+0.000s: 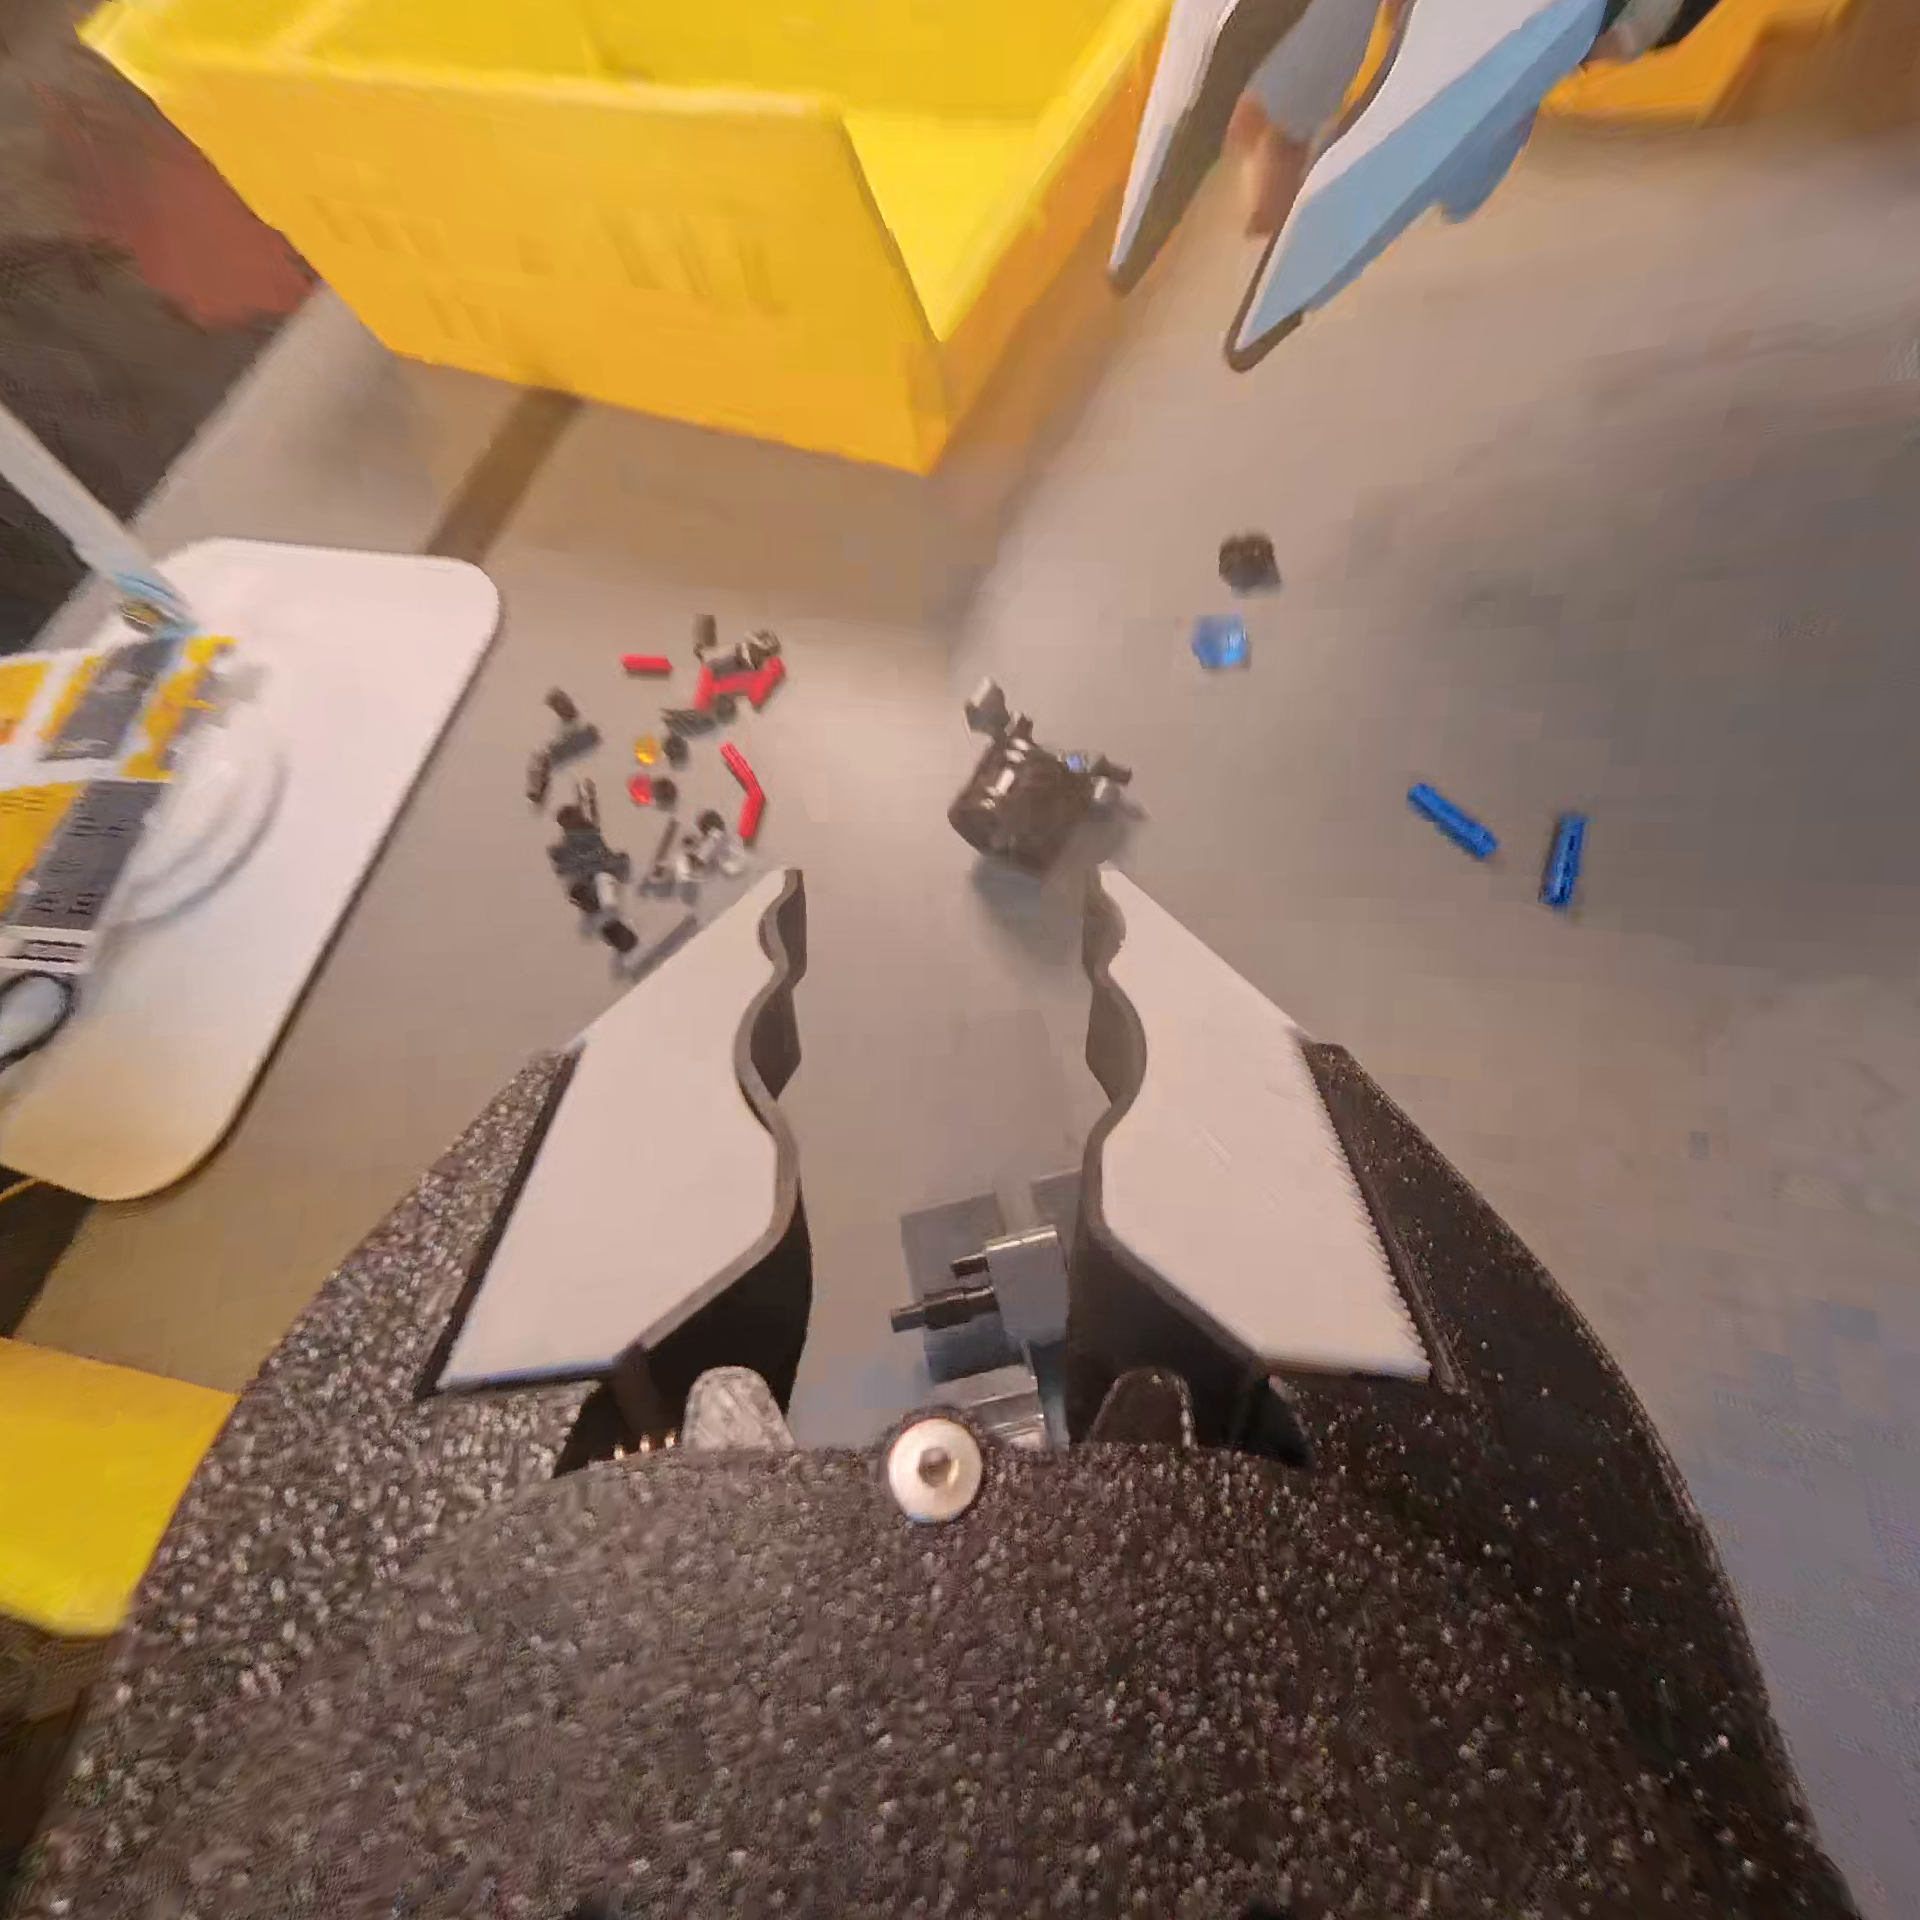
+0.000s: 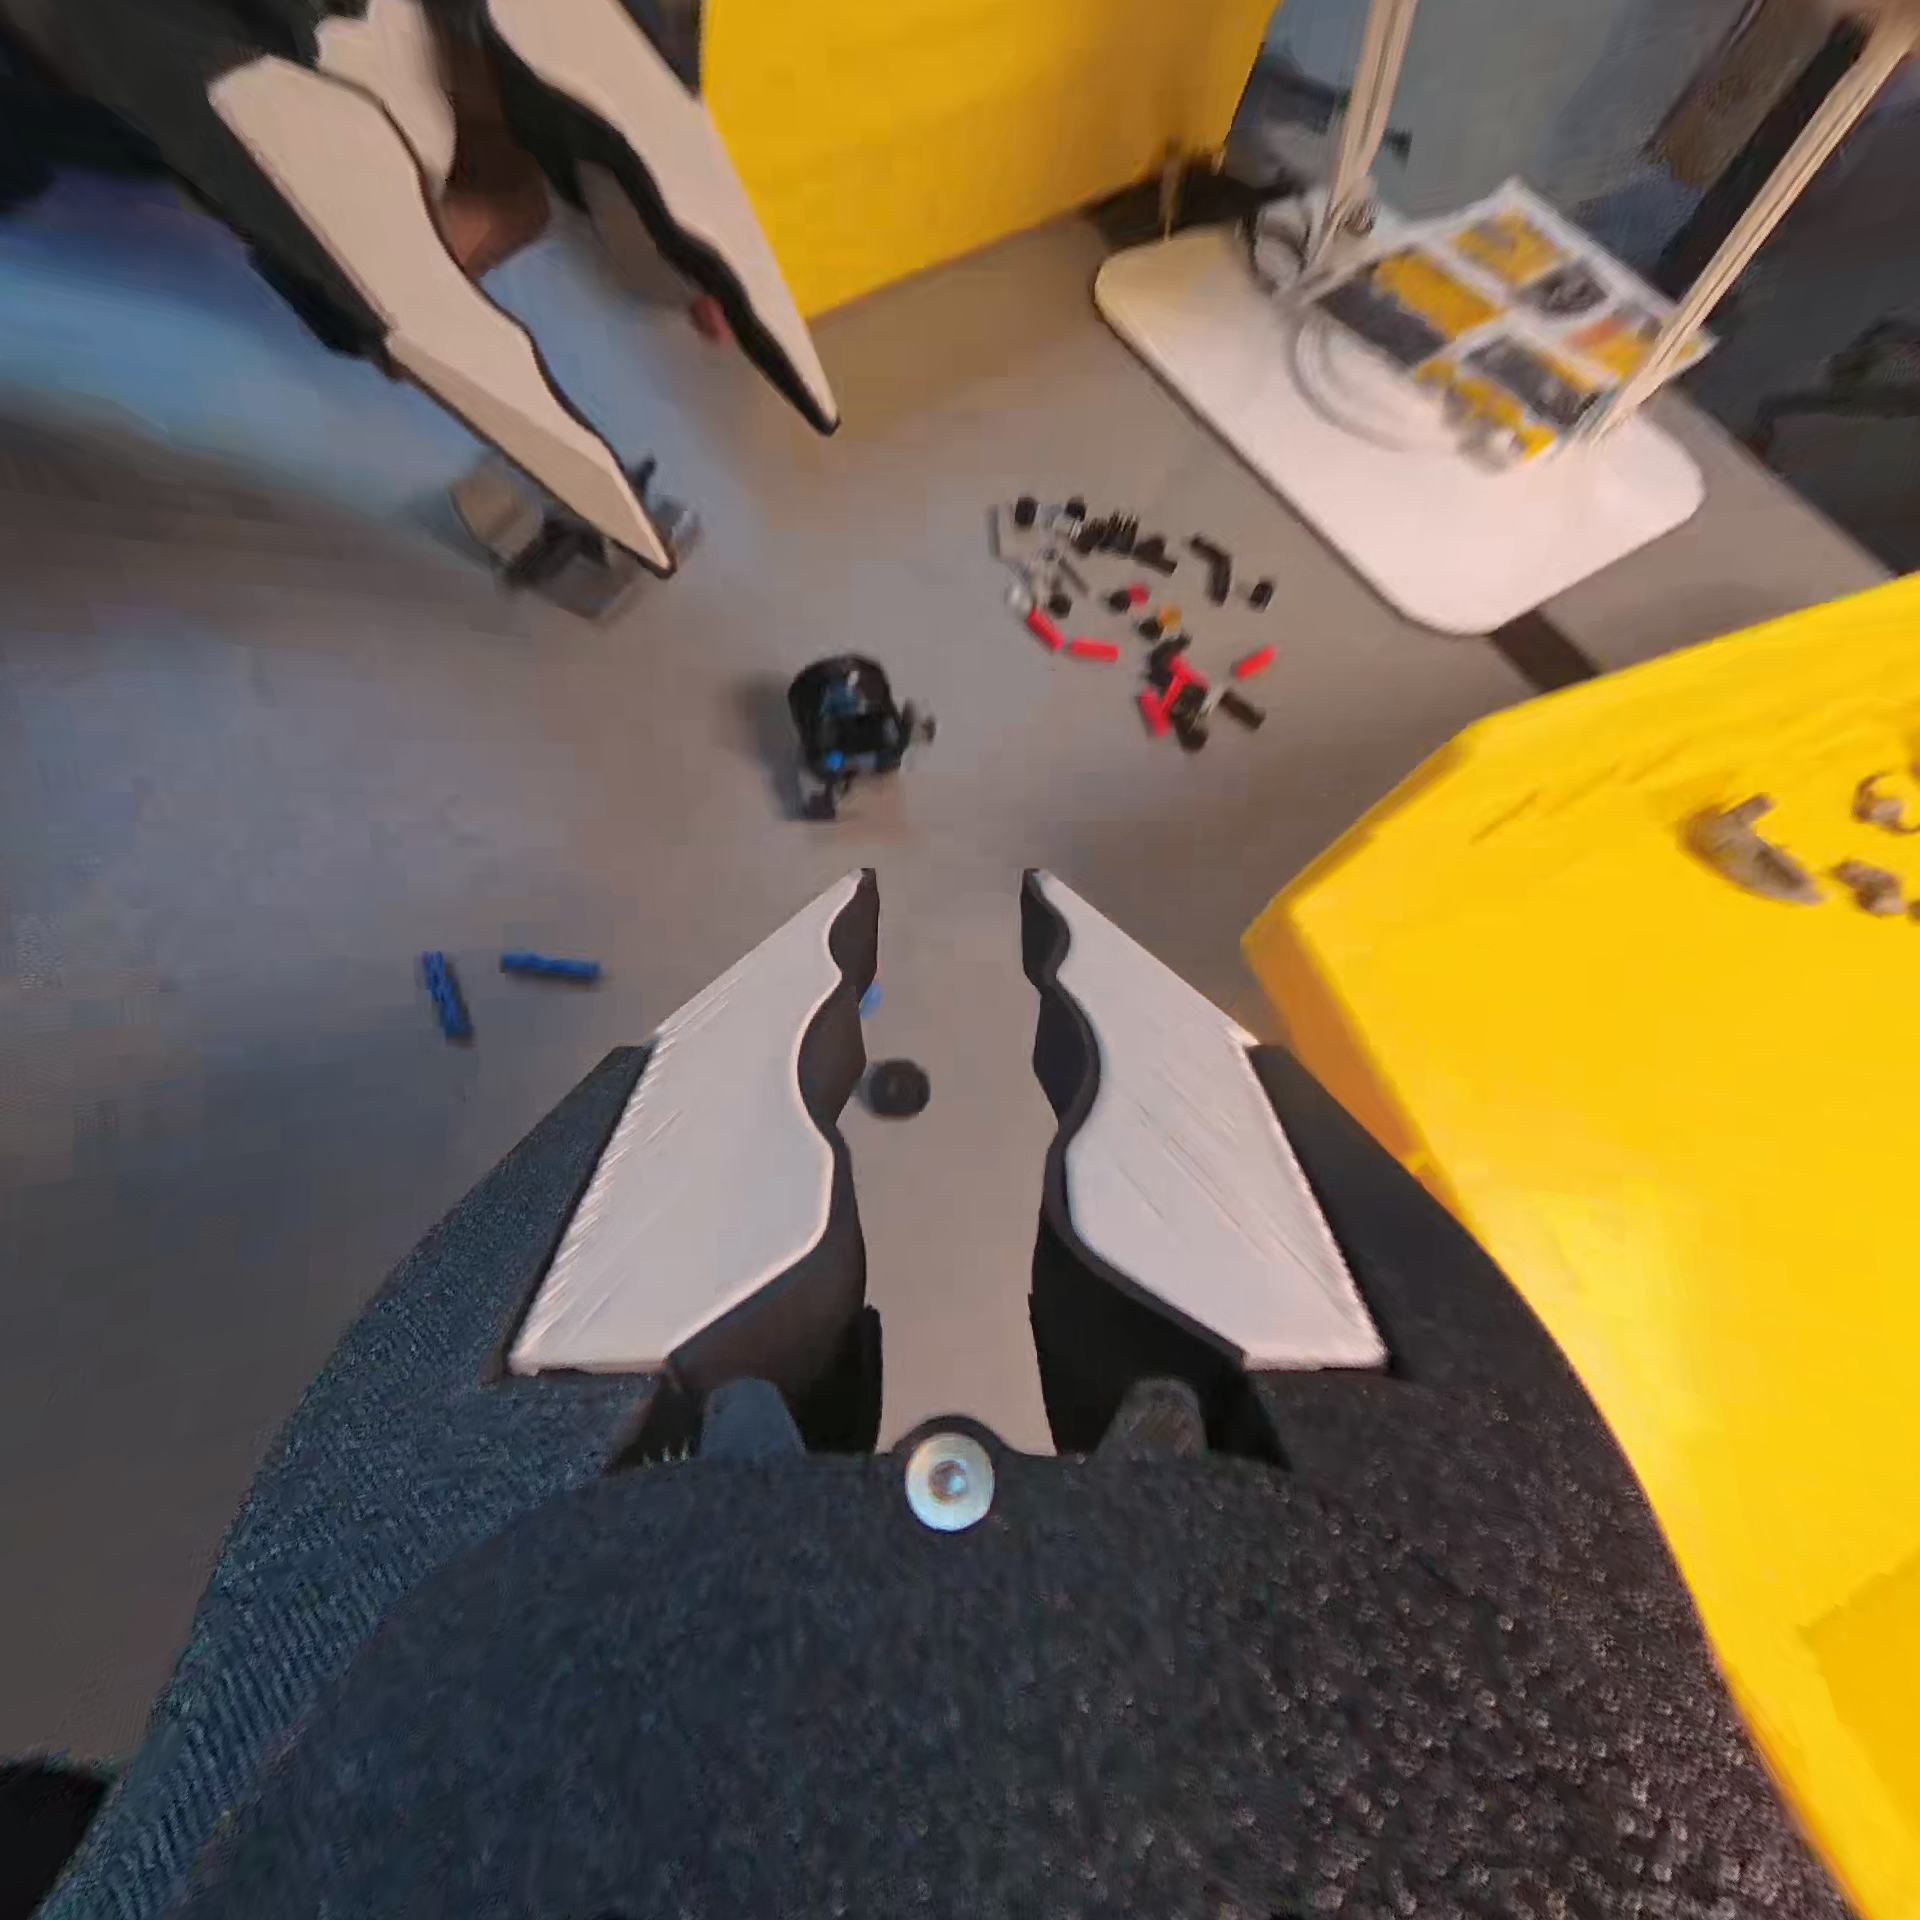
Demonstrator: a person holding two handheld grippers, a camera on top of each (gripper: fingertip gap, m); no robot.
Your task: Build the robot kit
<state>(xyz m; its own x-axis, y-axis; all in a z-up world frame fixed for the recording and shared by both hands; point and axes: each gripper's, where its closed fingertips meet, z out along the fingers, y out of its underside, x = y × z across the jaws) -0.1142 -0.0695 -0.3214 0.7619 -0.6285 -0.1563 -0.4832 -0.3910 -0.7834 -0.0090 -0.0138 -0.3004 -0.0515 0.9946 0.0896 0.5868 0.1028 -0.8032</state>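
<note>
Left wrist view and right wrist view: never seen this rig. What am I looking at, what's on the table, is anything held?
These are two hand-held tongs, each with a camera looking forward along its two fingers.

The left wrist view shows the left tongs, open, above a small grey block assembly with black pins, not gripping it.

The right wrist view shows the right tongs, open and empty, above a small black round piece.

On the grey table lie a black wheel-like assembly, a scatter of small red and black parts, two blue rods and yellow plastic bins.
</note>
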